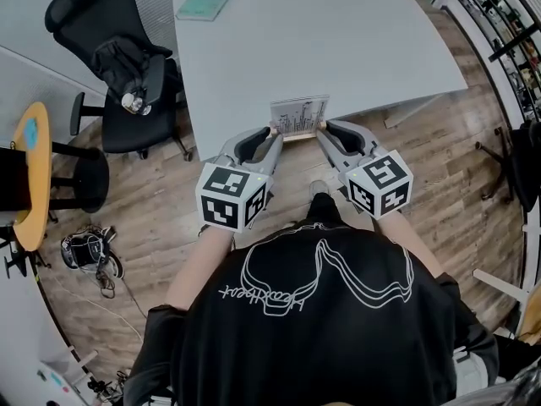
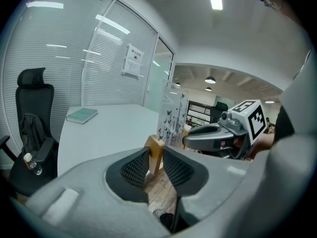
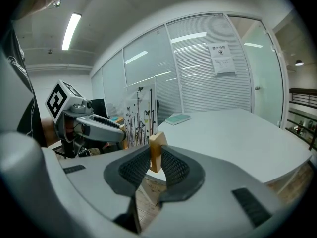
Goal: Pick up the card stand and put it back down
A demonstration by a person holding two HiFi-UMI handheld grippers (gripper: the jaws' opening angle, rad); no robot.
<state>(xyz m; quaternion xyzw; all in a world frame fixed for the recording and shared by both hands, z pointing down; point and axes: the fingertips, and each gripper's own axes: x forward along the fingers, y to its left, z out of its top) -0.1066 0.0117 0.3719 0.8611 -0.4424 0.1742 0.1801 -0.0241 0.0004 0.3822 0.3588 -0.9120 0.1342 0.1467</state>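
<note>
Card stand (image 1: 298,115) held crosswise, long axis gripper to gripper. Left gripper (image 1: 272,132) clamps one end of wooden base (image 2: 154,150), right gripper (image 1: 323,128) the other. Bench (image 1: 338,41) directly ahead.

We hold both forearms out ahead of our chest, with the left tongs (image 1: 273,131) and the right tongs (image 1: 323,128) angled inward toward each other and tipped slightly down. Each pair is clamped on one wooden end of the card stand (image 1: 299,118).
</note>
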